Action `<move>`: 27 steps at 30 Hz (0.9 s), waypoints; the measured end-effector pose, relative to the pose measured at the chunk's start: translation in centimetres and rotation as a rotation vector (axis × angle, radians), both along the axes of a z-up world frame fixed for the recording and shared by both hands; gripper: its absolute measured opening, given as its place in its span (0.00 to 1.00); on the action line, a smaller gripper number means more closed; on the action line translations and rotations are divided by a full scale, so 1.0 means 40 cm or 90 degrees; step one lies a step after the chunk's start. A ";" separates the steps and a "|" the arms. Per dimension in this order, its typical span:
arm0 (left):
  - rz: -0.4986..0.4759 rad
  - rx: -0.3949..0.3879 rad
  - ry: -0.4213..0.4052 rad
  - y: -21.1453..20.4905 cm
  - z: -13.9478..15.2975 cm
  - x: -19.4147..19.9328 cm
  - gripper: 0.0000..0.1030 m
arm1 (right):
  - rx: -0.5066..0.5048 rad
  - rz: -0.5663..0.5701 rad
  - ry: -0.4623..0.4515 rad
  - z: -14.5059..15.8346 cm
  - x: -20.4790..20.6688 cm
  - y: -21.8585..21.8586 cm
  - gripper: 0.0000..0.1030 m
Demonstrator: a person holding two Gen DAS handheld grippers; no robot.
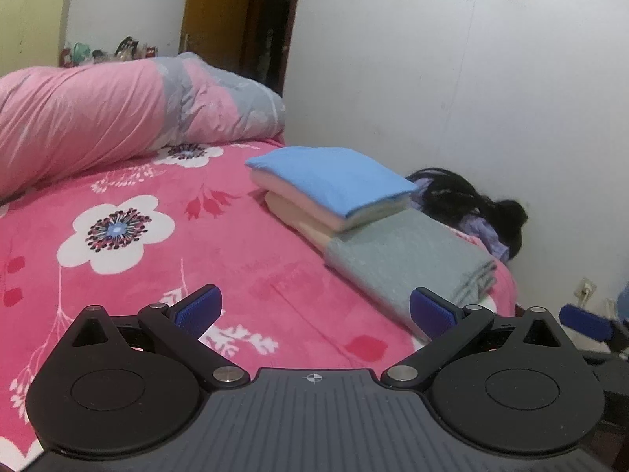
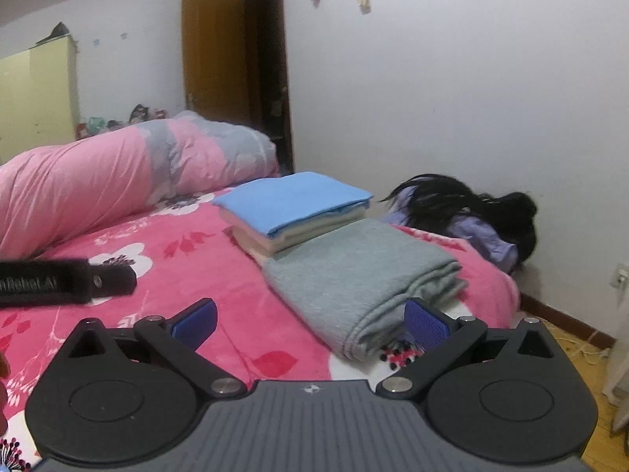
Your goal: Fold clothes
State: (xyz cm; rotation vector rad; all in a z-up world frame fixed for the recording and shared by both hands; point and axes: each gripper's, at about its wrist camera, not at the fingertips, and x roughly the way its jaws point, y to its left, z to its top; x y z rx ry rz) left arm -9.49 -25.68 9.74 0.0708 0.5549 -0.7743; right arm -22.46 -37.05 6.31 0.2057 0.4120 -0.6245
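Two grippers hang over the bed, both spread wide and holding nothing — the left gripper point(image 1: 314, 312) above bare pink blanket point(image 1: 220, 259), the right gripper point(image 2: 310, 320) with its right finger just beside the near edge of the folded grey garment point(image 2: 354, 271). Beyond the grey one, touching its far end, sits a stack of folded clothes with a blue piece point(image 2: 293, 200) on top. Farther back lies a rolled pink-and-grey quilt point(image 2: 129, 169); a dark heap point(image 2: 464, 204) rests against the wall.
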 end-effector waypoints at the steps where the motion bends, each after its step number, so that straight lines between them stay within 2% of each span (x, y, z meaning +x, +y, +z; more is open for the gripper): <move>1: -0.002 -0.001 -0.005 0.002 -0.001 -0.008 1.00 | -0.003 -0.006 0.001 0.002 -0.005 0.007 1.00; 7: 0.008 0.010 -0.058 -0.002 -0.001 -0.053 1.00 | -0.020 -0.049 0.012 0.014 -0.033 0.015 1.00; 16: 0.023 0.000 -0.065 -0.004 0.018 -0.062 1.00 | -0.029 -0.113 0.017 0.032 -0.075 0.000 1.00; 20: 0.030 -0.005 -0.067 0.000 0.021 -0.064 1.00 | -0.021 -0.123 0.017 0.031 -0.084 -0.005 1.00; 27: 0.055 0.000 -0.053 -0.003 0.023 -0.061 1.00 | -0.046 -0.138 0.032 0.025 -0.073 0.006 1.00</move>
